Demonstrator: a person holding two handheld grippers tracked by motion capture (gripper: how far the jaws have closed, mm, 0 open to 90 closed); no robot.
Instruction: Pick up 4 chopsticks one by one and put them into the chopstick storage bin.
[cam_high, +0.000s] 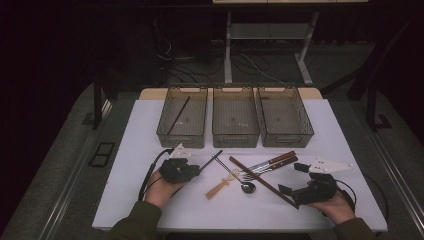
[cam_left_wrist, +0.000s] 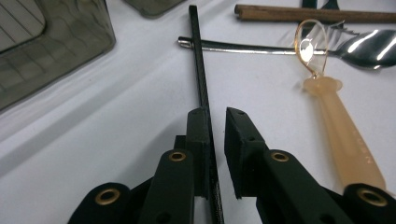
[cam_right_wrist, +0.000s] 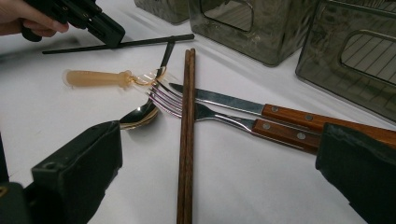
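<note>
My left gripper (cam_high: 198, 169) (cam_left_wrist: 217, 116) has its jaws narrowly apart around a black chopstick (cam_high: 212, 159) (cam_left_wrist: 198, 60) (cam_right_wrist: 140, 43) lying on the white table; the stick touches one jaw and a thin gap shows at the other. My right gripper (cam_high: 292, 179) (cam_right_wrist: 219, 140) is wide open, one jaw on each side of a pair of brown chopsticks (cam_high: 255, 177) (cam_right_wrist: 187, 116). A spoon (cam_high: 247, 187) (cam_right_wrist: 140, 114), an amber plastic-handled utensil (cam_high: 218, 189) (cam_left_wrist: 341, 126), a wood-handled fork (cam_right_wrist: 210, 114) and a knife (cam_right_wrist: 224, 100) lie between the grippers.
Three grey see-through bins stand in a row at the back: left (cam_high: 182, 137), middle (cam_high: 235, 137), right (cam_high: 286, 139). A second black chopstick (cam_high: 179, 116) lies in the left bin. The table's front edge (cam_high: 235, 227) is close to the person's forearms.
</note>
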